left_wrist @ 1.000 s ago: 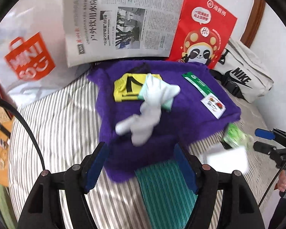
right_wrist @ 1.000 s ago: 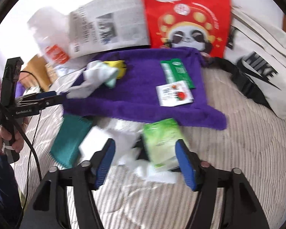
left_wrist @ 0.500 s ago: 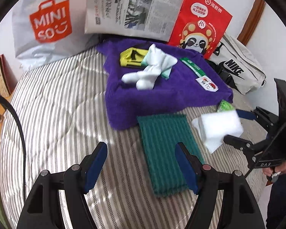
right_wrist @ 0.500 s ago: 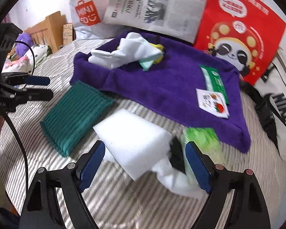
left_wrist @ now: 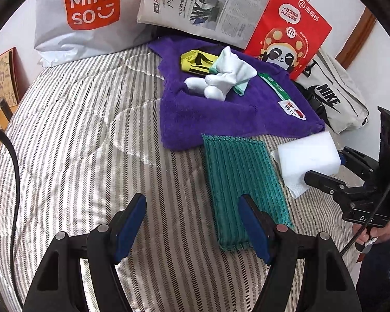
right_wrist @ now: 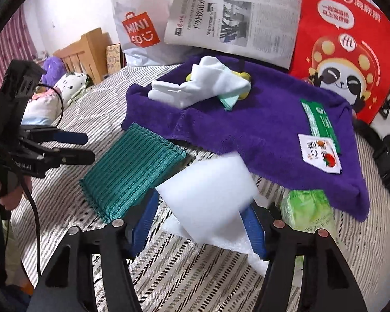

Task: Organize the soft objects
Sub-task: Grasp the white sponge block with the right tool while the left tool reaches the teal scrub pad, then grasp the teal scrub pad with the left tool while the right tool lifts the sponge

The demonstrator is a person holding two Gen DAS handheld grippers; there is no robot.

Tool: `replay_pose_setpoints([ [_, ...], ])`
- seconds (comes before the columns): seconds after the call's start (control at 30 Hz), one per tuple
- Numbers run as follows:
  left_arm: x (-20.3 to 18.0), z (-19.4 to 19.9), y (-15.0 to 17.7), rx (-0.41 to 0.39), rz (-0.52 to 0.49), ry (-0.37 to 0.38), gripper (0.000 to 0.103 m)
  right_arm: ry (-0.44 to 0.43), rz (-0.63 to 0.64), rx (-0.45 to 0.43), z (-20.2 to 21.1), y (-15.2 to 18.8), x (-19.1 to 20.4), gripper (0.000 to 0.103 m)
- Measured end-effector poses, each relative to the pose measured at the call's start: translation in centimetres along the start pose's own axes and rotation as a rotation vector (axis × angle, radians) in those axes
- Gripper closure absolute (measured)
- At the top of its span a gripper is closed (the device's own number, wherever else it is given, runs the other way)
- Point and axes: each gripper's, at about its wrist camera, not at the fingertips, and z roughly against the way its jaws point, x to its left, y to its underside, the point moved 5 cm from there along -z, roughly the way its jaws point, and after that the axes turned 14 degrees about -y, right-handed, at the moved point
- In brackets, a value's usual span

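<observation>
**White sponge between the right jaws, labels lined up behind**

The right gripper (right_wrist: 200, 223) has its 2 blue pads on either side of a white sponge block (right_wrist: 208, 182), and the jaws are closing on it; a white tissue (right_wrist: 215, 241) lies just under the block. The left gripper (left_wrist: 192, 223) hangs half open over the striped bedcover (left_wrist: 78, 143) with nothing between its pads. Just ahead of its right finger lies a green ribbed cloth (left_wrist: 236, 171), one end touching the purple towel (left_wrist: 221, 114) beyond. On that towel rest white socks (left_wrist: 221, 80), a yellow and black item (left_wrist: 197, 62), a green sachet (right_wrist: 319, 122) and a small white packet with a tomato picture (right_wrist: 319, 153); their print is too small to read. A green tissue pack (right_wrist: 309, 210) sits beside the right gripper's right finger. Farthest ahead stand a white bag reading "MINISO" (left_wrist: 91, 7), a Chinese-language newspaper (left_wrist: 208, 7), a red panda bag (left_wrist: 288, 28) and a pale "NIKE" bag (left_wrist: 332, 98).
</observation>
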Motion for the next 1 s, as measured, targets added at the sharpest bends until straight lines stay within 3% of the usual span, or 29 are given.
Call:
replay_pose_setpoints([
  [0.17, -0.6, -0.1, 0.3, 0.008, -0.005, 0.025, 0.031, -0.021, -0.067, 0.010, -0.6, 0.2, -0.5, 0.040],
  [0.4, -0.6, -0.6, 0.7, 0.015, -0.010, -0.004, 0.031, -0.117, -0.204, -0.024, -1.0, -0.8, -0.9, 0.040],
  [0.47, -0.5, -0.6, 0.8, 0.017, -0.009, -0.006, 0.031, -0.137, -0.250, -0.026, -1.4, -1.1, -1.2, 0.046],
  [0.5, -0.5, -0.6, 0.8, 0.017, -0.007, -0.006, 0.031, -0.142, -0.266, -0.025, -1.5, -1.1, -1.3, 0.056],
  [0.53, -0.4, -0.5, 0.8, 0.016, -0.004, -0.003, 0.031, -0.148, -0.282, -0.023, -1.7, -1.1, -1.4, 0.056],
  [0.77, 0.0, -0.2, 1.1, 0.015, -0.002, -0.005, 0.031, -0.122, -0.296, -0.046, -0.6, -1.2, -1.3, 0.057],
  [1.0, -0.8, 0.2, 1.2, 0.009, 0.008, 0.022, 0.031, -0.105, -0.302, -0.125, 2.9, -1.6, -1.5, 0.057],
])
